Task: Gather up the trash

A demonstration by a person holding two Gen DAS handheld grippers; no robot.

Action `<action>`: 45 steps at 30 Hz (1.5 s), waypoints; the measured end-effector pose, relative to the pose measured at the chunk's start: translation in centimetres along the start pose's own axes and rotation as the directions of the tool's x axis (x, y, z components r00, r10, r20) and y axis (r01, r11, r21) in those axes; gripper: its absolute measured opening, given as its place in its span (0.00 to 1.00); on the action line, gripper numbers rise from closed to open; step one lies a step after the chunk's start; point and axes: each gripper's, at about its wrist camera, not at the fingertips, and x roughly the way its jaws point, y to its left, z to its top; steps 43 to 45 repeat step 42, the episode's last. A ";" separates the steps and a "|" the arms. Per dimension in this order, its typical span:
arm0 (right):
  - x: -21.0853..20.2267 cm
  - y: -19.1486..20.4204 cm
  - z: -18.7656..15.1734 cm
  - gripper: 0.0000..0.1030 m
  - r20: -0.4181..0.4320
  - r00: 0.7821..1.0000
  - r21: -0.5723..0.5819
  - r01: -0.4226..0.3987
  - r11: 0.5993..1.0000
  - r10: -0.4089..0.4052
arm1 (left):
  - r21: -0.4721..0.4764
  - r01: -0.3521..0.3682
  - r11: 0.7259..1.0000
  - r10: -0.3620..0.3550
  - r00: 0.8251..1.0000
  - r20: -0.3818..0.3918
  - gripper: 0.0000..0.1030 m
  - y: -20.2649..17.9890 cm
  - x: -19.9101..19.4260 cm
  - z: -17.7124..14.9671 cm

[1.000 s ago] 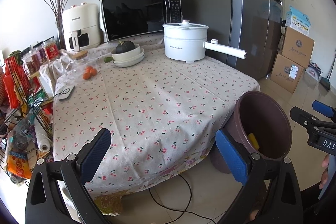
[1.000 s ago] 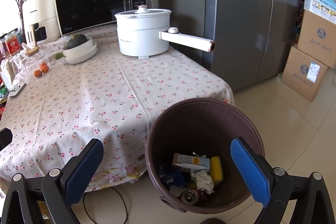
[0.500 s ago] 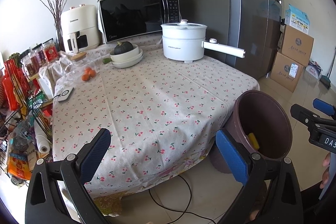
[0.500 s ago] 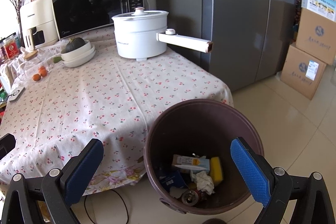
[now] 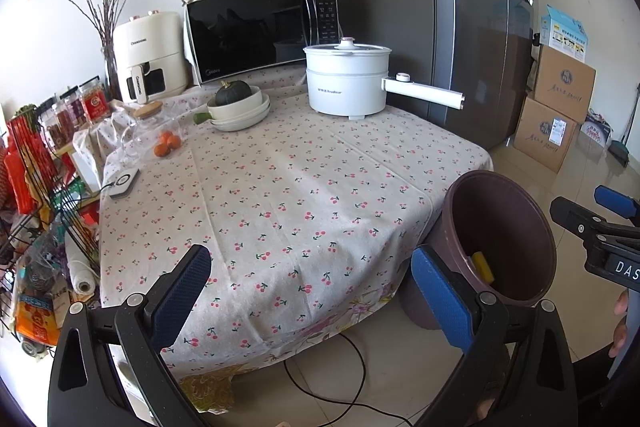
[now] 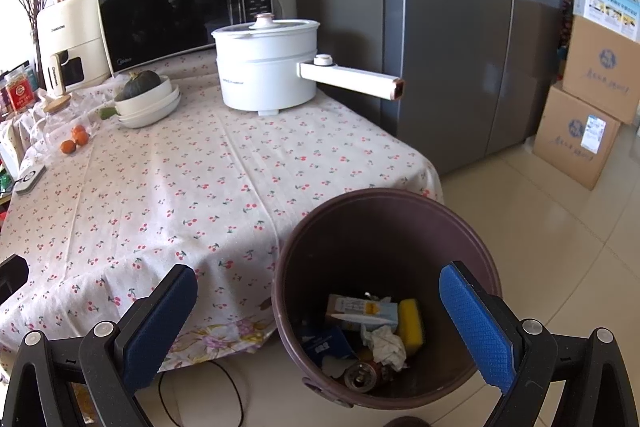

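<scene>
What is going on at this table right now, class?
A person holds two grippers near a cherry-print tablecloth. Both the left gripper and the right gripper are open and hold nothing. The right one hangs over a brown trash bin beside the table; inside lie a yellow sponge, a small carton, crumpled paper and a can. No loose trash shows on the cloth.
</scene>
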 end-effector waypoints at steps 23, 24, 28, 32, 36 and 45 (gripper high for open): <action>0.0 0.0 -0.2 0.97 0.004 1.000 -0.007 0.003 1.000 -0.003 | 0.029 -0.014 0.999 0.014 0.999 0.034 0.99 -0.3 -0.9 0.1; 0.0 0.0 -0.2 0.97 0.004 1.000 -0.008 0.004 1.000 -0.004 | 0.028 -0.014 1.000 0.013 0.999 0.033 0.99 -0.2 -0.9 0.1; 0.0 0.0 -0.2 0.97 0.002 1.000 -0.010 0.005 1.000 -0.005 | 0.028 -0.016 0.999 0.015 0.999 0.034 0.99 -0.2 -0.9 0.1; 0.0 -0.1 -0.2 0.97 0.002 1.000 -0.010 0.005 1.000 -0.005 | 0.029 -0.015 0.999 0.014 0.999 0.034 0.99 -0.3 -1.0 0.0; 0.0 -0.1 -0.2 0.97 0.001 1.000 -0.010 0.005 1.000 -0.005 | 0.032 -0.011 0.999 0.010 0.999 0.031 0.99 -0.3 -1.0 0.0; 0.1 0.0 -0.2 0.97 -0.002 1.000 -0.014 0.004 1.000 -0.004 | 0.016 0.003 1.000 -0.004 1.000 0.016 0.99 -0.1 -0.9 0.1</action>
